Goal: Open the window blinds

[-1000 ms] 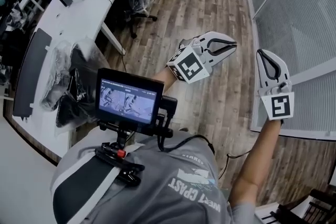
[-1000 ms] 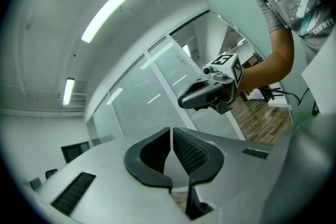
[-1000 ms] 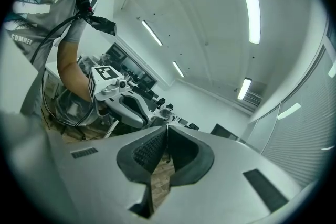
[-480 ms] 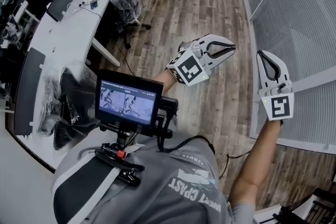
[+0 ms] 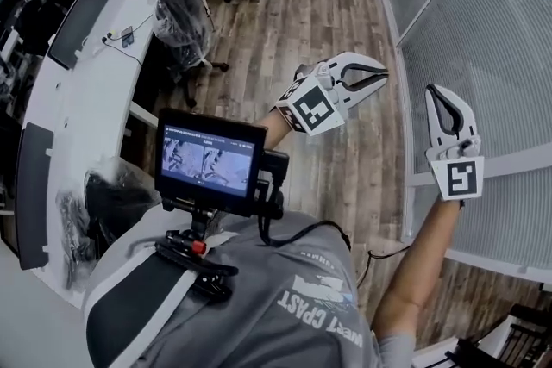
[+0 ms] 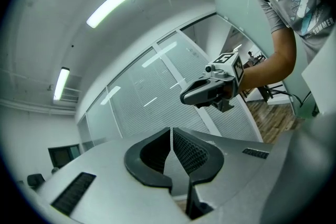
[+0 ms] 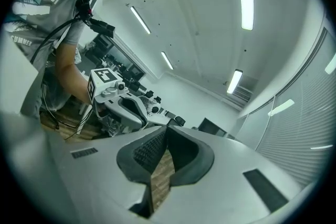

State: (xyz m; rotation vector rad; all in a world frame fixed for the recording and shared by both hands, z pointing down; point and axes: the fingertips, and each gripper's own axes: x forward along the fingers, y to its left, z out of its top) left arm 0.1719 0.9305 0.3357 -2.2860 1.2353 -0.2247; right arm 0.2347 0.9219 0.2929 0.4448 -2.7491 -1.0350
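1. Holding the left tool (image 5: 379,80) and right tool (image 5: 435,92) forward, a person faces closed window blinds (image 5: 500,21) at two o'clock.
2. Both tools' jaws sit pressed together and empty, probably because nothing needs gripping yet.

Open floor (image 5: 332,4) ahead; blinds (image 5: 496,39) (right)

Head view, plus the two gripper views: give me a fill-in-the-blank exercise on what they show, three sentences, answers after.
1. The left gripper and the right gripper both have their fingers ____, with nothing between them.
2. The blinds hang on the ____ gripper's side.
3. The floor is laid with ____ planks.
Missing words: shut; right; wood.
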